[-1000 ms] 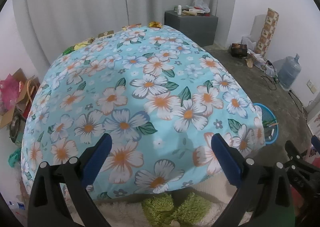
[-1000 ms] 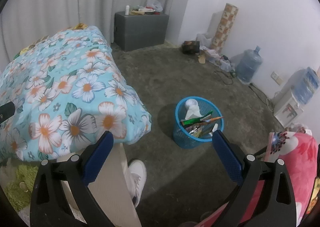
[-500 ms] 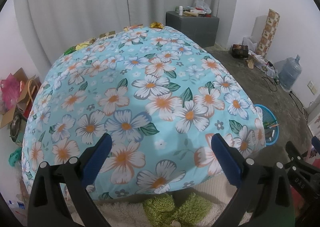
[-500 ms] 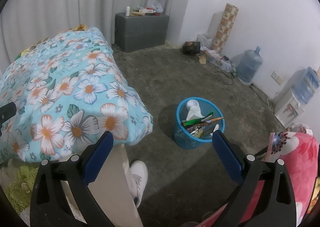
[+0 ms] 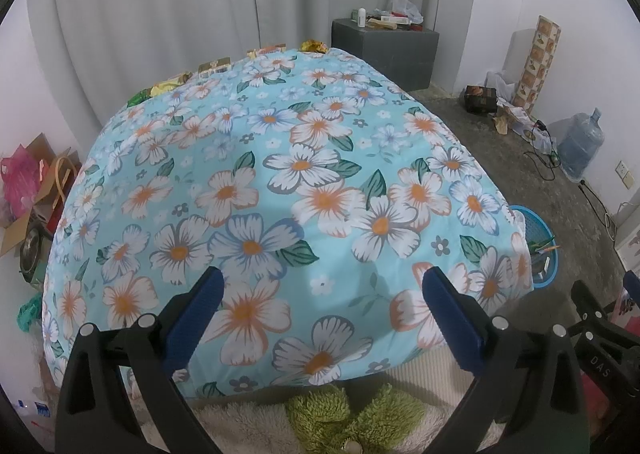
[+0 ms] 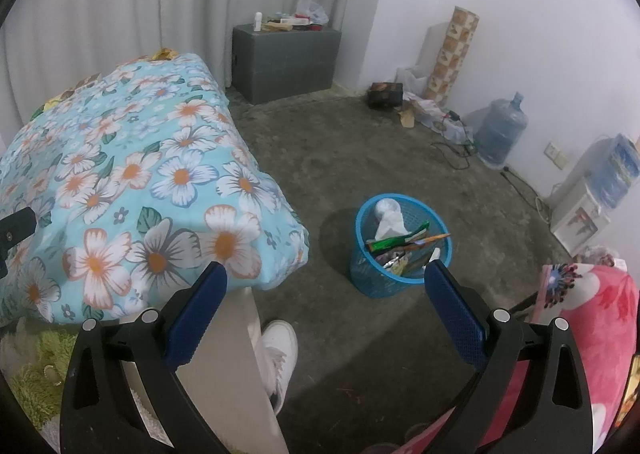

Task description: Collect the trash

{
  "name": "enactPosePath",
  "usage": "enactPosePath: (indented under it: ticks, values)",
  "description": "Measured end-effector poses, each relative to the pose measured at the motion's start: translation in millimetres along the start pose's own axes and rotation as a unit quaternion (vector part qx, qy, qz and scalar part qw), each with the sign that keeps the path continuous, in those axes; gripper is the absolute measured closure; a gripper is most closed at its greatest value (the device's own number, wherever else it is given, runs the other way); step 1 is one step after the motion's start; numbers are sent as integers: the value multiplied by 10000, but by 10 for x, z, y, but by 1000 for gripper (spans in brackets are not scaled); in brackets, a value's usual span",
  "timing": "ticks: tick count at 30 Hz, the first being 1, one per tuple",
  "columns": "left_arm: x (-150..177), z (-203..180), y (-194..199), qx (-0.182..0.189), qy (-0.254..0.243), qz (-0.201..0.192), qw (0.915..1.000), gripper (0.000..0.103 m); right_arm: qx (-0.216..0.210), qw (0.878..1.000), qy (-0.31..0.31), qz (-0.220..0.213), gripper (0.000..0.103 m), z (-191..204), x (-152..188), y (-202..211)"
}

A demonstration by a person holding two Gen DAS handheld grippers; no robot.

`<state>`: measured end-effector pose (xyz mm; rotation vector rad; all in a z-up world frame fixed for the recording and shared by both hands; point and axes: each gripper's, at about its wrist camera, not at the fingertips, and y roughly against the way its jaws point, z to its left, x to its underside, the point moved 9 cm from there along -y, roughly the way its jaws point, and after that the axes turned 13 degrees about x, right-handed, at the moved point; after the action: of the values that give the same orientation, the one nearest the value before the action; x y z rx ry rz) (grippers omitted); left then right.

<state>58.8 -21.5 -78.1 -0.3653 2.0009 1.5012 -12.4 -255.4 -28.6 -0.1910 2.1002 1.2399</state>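
Note:
A blue mesh trash basket [image 6: 362, 278] stands on the concrete floor, filled with wrappers and crumpled paper; its rim also shows in the left wrist view [image 5: 538, 219]. Several wrappers [image 5: 216, 65] lie along the far edge of the table under a blue floral cloth [image 5: 280, 173]. My left gripper [image 5: 320, 310] is open and empty above the cloth's near edge. My right gripper [image 6: 326, 306] is open and empty, above the floor in front of the basket.
A grey cabinet [image 6: 286, 53] with clutter stands by the curtain. A water bottle [image 6: 500, 129], cables and boxes line the right wall. A pink blanket [image 6: 592, 318] is at right. The person's white shoe [image 6: 280, 342] is below. Cardboard clutter [image 5: 36, 189] lies left of the table.
Both grippers have shifted slightly; the left view has eased back a little from the table. Both stay open and empty.

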Motion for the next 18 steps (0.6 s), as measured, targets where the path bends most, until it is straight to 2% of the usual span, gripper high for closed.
enactPosePath:
  ticks: [18]
  values:
    - [1, -1, 0, 0, -6, 1, 10000, 6, 1, 10000, -14, 0, 8, 20, -2, 9]
